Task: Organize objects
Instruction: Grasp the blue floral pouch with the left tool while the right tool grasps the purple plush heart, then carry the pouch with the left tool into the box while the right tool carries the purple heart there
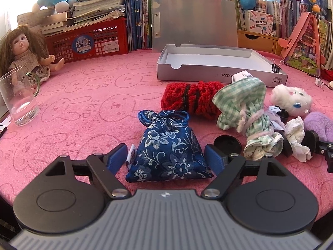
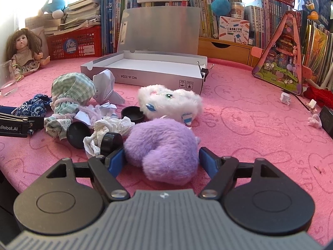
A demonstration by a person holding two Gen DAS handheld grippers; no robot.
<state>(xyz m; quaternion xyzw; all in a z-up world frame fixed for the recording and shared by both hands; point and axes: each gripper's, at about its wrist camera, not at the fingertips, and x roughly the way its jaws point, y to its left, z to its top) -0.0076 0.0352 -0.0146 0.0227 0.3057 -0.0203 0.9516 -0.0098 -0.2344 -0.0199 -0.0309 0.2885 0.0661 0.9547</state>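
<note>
A bench [image 1: 72, 108] covered in pink terry cloth printed with rabbit outlines fills both views. An open, shallow grey cardboard box [image 1: 208, 70] with its flat lid raised is seen at upper centre. In the right wrist view, a white fluffy plush [image 2: 170, 102] lies at centre, and a rounded purple fluffy plush [image 2: 164, 152] sits just below it, between the widely spread fingers of the right gripper [image 2: 162, 160]; contact cannot be told. In the left wrist view, a blue satin drawstring pouch [image 1: 168, 150] with a white floral pattern lies at lower centre, between the spread fingers of the left gripper [image 1: 166, 156], neither pad visibly pressing it. A red knitted roll [image 1: 191, 100] lies behind it, beside a crumpled green checked cloth [image 1: 245, 108].
</note>
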